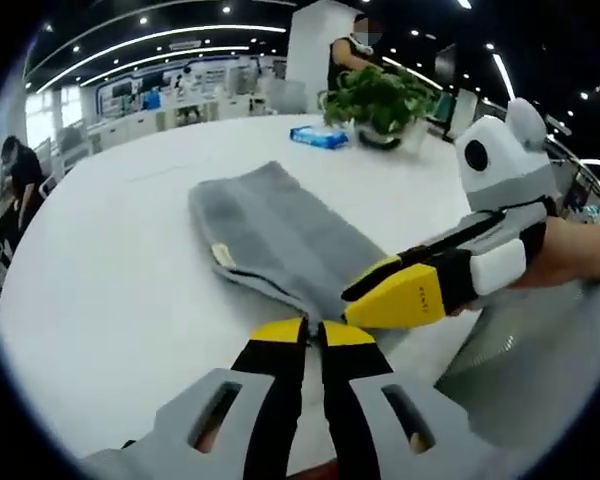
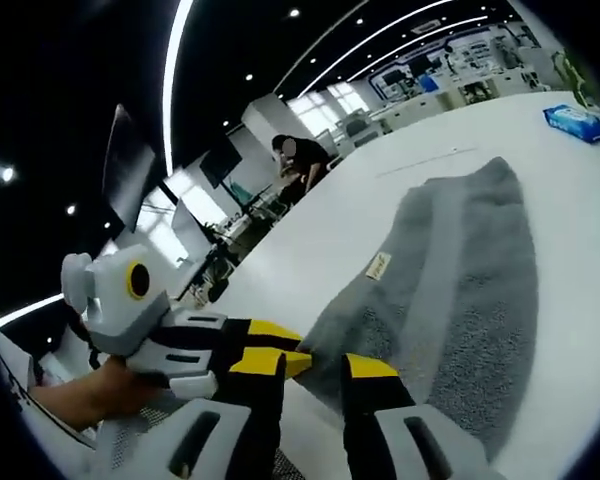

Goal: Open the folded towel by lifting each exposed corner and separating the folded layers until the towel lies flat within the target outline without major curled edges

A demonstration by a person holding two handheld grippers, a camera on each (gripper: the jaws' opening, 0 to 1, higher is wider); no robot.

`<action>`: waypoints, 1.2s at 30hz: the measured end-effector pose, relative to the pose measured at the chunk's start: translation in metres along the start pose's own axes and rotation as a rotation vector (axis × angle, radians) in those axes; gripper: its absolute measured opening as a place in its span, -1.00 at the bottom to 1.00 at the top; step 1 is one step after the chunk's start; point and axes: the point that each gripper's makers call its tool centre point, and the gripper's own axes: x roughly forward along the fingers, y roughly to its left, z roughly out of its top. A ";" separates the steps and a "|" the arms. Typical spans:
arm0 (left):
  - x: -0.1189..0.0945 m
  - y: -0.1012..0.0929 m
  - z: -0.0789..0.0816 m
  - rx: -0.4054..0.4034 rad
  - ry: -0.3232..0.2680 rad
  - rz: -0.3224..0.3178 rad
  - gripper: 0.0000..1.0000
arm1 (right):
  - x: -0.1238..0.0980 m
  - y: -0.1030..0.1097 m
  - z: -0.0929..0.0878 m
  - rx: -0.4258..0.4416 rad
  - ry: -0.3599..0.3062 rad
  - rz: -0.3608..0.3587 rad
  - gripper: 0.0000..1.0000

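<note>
Grey terry towel (image 1: 280,240), folded on the white table (image 1: 110,300), looks soft, light and floppy. Best hold seems its near corner, where the left gripper (image 1: 313,333) sits nearly closed and the right gripper (image 2: 315,370) slightly parted, holding nothing I can confirm.

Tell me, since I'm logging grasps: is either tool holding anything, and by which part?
Both tools meet at the towel's near edge. The left tool looks shut there and the right tool straddles the edge, but an actual hold cannot be told.

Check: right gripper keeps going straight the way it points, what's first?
Most likely the grey towel: the right gripper already sits at its near edge, jaws apart. Depth is unclear, so contact can't be confirmed.
</note>
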 end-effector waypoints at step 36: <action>0.004 -0.025 0.000 0.067 -0.001 -0.110 -0.90 | -0.008 -0.015 -0.003 0.130 0.017 -0.044 -1.00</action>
